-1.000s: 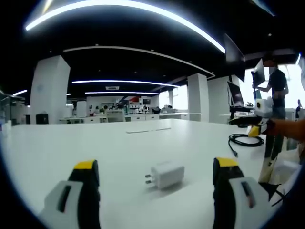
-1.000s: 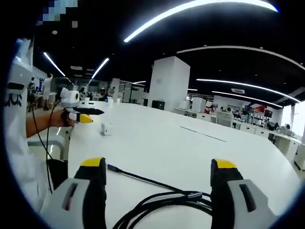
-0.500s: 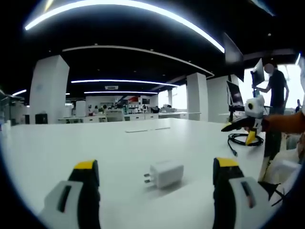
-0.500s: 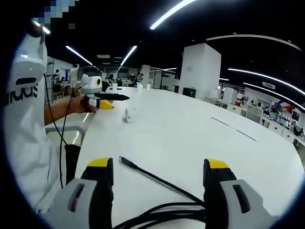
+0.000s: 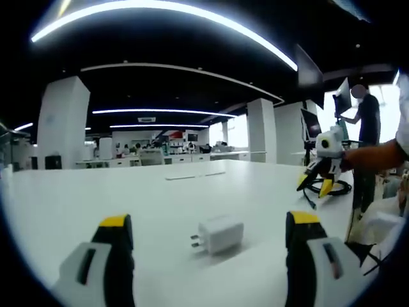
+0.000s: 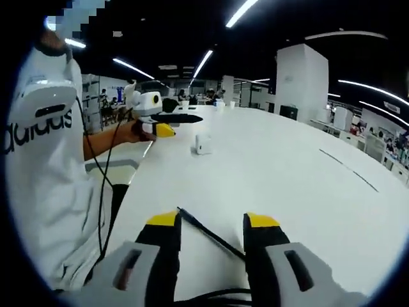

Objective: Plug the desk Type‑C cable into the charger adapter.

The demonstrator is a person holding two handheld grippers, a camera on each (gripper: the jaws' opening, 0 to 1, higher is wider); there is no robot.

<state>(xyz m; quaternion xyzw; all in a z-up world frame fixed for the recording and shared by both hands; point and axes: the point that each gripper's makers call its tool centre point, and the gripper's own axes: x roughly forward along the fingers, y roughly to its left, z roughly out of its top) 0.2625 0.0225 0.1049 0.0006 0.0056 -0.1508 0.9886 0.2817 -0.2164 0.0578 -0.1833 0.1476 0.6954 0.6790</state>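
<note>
white desk (image 5: 96, 198) in a large open-plan office under long strip lights, with pillars and more desks far behind, carries both task items; charger adapter (image 5: 216, 234), a small white block with its two prongs pointing left, lies flat near the middle of the left gripper view, just ahead of the left gripper (image 5: 211, 231), whose yellow-tipped jaws stand wide apart and empty on either side of it; in the right gripper view the same adapter appears as a small white block far up the desk, beside the left gripper seen from the side, held in a hand (image 6: 137, 131); type-c cable (image 6: 208, 231), black, runs from its loose plug end at far left diagonally down between the jaws of the right gripper (image 6: 211, 224), which are drawn narrow around it; whether they actually pinch the cable cannot be told; in the left gripper view the right gripper is tipped down over the coiled cable at the far right edge of the desk, well apart from the adapter; step in hand, as judged: securing the cable near its plug; good practice: grip close behind the connector so the tip does not droop, keep it level with the desk; the adapter's port is not visible, so find it before bringing the plug across.
</note>
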